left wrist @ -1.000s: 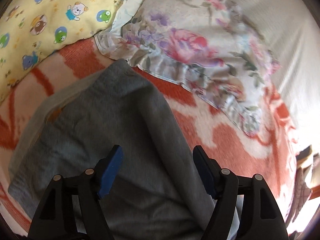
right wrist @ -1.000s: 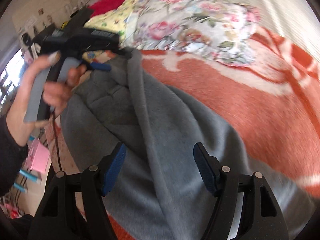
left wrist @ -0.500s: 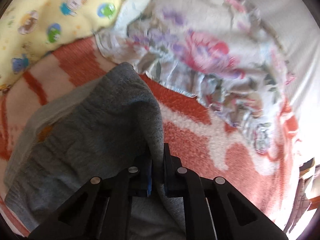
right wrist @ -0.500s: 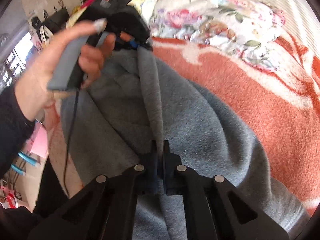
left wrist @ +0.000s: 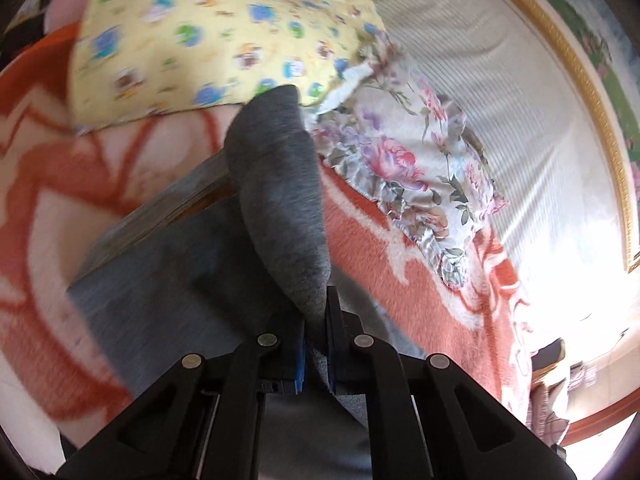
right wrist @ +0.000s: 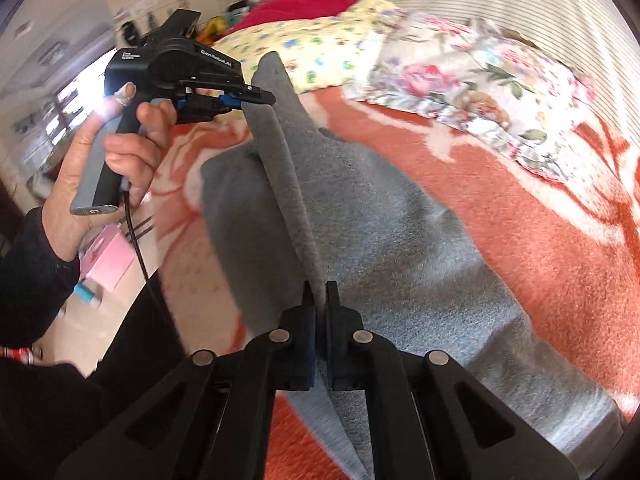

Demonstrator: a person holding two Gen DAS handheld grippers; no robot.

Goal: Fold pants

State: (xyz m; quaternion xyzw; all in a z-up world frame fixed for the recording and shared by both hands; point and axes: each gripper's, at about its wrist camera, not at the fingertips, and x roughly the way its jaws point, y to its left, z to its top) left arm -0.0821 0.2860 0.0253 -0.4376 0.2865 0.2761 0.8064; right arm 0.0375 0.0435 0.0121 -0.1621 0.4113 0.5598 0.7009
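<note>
On the orange blanket [right wrist: 500, 208] the grey pants [right wrist: 360, 220] lie mostly flat, one edge lifted as a ridge between us; our left gripper [left wrist: 316, 332] and right gripper [right wrist: 320, 304] are each clamped on that fold. We judge thick fleece could slip out if we pull unevenly; the lower layer might drag and bunch.

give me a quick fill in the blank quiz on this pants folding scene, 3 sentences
1. Both grippers are shut on the ____ pants.
2. The pants lie on an orange and ____ blanket.
3. In the right wrist view, the left gripper holds the raised edge in front of the ____ pillow with cartoon animals.

Missing words: grey; white; yellow
</note>
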